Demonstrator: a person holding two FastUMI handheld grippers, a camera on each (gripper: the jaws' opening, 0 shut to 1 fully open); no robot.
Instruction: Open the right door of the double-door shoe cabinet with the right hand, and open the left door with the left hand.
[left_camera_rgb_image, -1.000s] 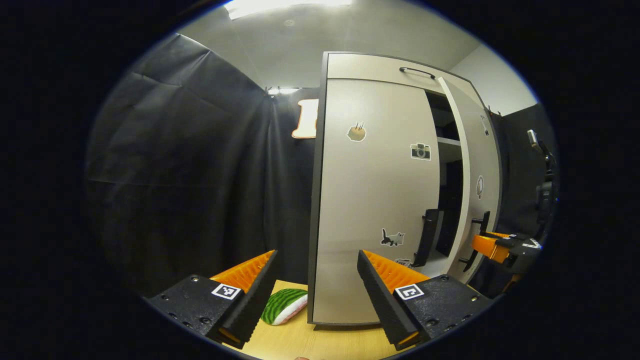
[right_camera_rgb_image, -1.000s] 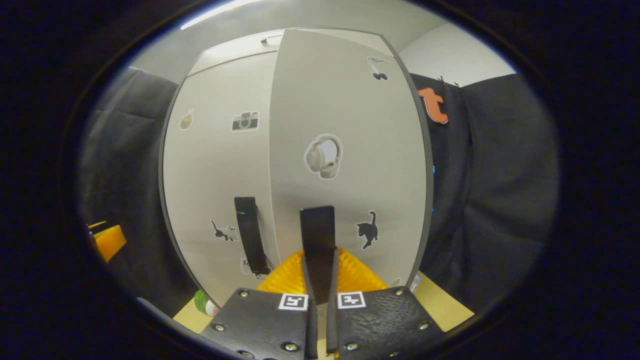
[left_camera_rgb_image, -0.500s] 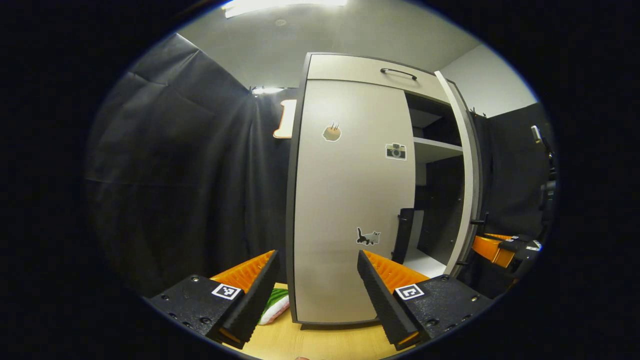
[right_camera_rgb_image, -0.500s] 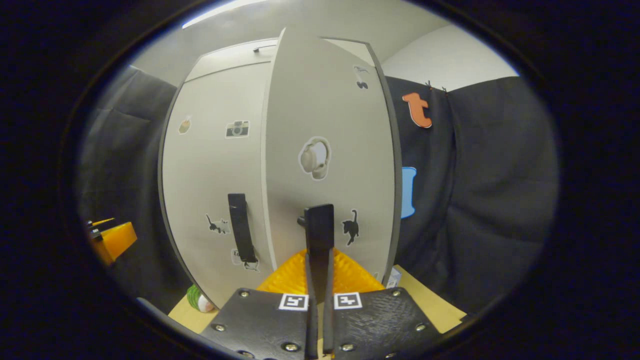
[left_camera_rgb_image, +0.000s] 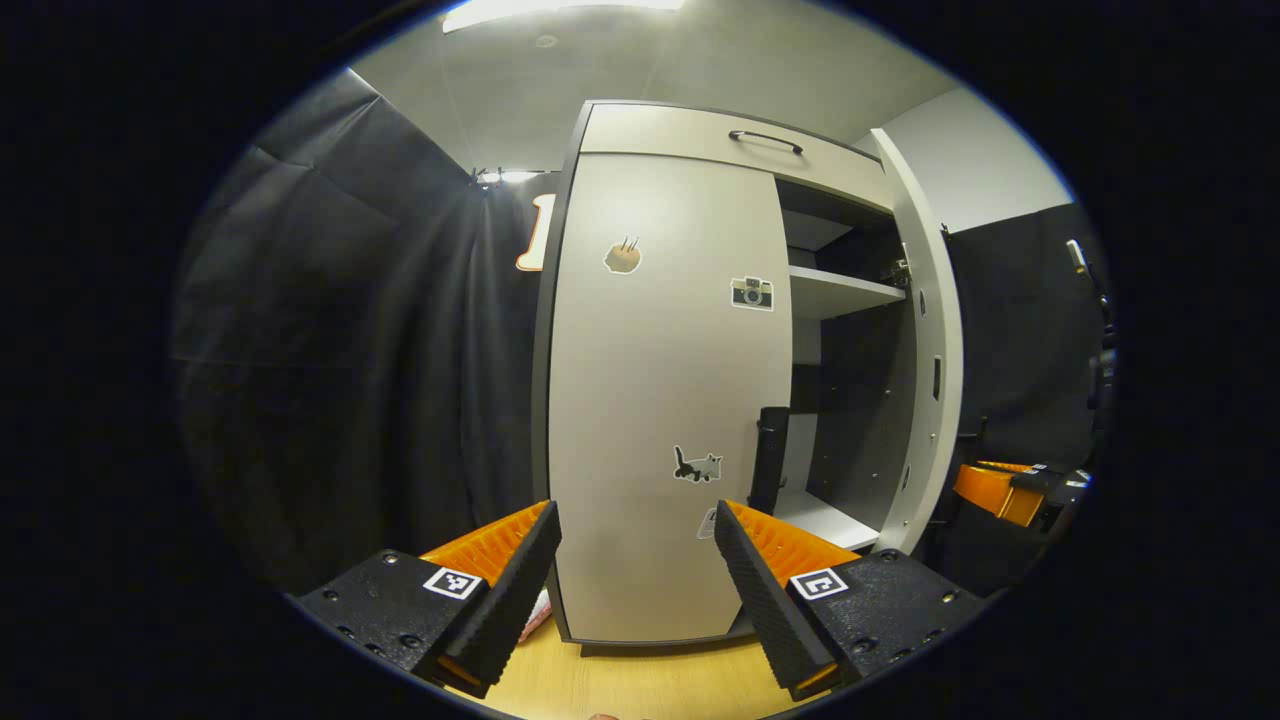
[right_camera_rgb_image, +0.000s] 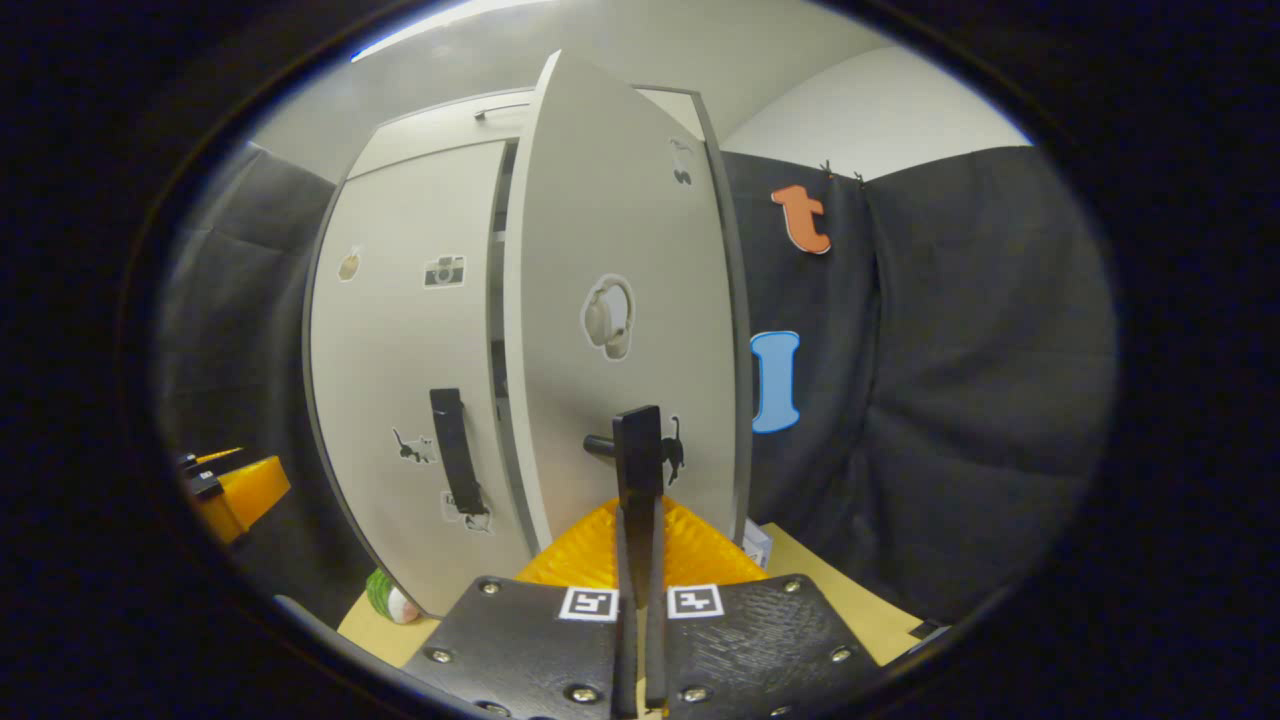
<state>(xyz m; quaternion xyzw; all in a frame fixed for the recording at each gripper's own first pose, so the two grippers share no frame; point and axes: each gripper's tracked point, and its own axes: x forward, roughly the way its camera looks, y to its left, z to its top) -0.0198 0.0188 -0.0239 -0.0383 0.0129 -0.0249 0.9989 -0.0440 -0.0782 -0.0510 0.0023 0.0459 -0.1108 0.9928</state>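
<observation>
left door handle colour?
Black: the vertical bar handle on the closed pale grey left door, clearest in right gripper view.

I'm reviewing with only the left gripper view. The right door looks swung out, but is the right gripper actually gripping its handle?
Observer: Yes. In the right gripper view the right gripper has both fingers pressed on the right door's handle.
Operator: What is on that door's front? I see its inner side.
Observer: The right door carries a headphone sticker above the handle.
Operator: Is the left door's handle free?
Observer: Yes, the left door's handle is bare, and the left gripper is apart from it.
</observation>
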